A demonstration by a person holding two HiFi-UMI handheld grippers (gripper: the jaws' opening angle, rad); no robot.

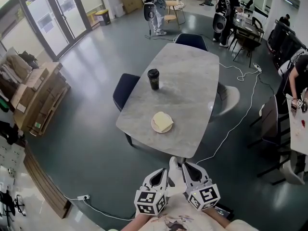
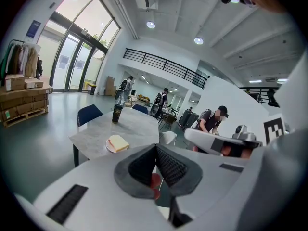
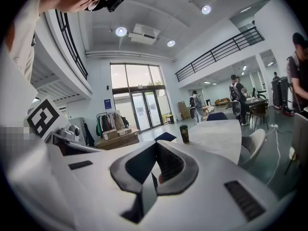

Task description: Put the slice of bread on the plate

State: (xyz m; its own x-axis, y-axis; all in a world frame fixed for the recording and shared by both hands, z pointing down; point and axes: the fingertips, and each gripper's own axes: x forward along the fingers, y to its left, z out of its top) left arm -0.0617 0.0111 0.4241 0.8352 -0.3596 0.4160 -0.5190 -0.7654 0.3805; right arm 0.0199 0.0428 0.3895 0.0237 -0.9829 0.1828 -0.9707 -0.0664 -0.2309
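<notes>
Holding the left gripper (image 1: 162, 173) and the right gripper (image 1: 187, 167) side by side, low against the body and well apart from the grey marble-pattern table (image 1: 192, 81), probably for want of anything to carry. Fingers of both pressed together, with nothing between them. Lying flat on the round pale plate (image 1: 154, 127) near the table's close end: the pale yellow square slice of bread (image 1: 163, 121), so judged as done. Standing upright farther up the table, well apart from the plate: a dark lidded cup (image 1: 153, 79). Counting up: one slice, one plate, one cup, two grippers, two dark blue chairs (image 1: 125, 90) drawn up to the table.
</notes>
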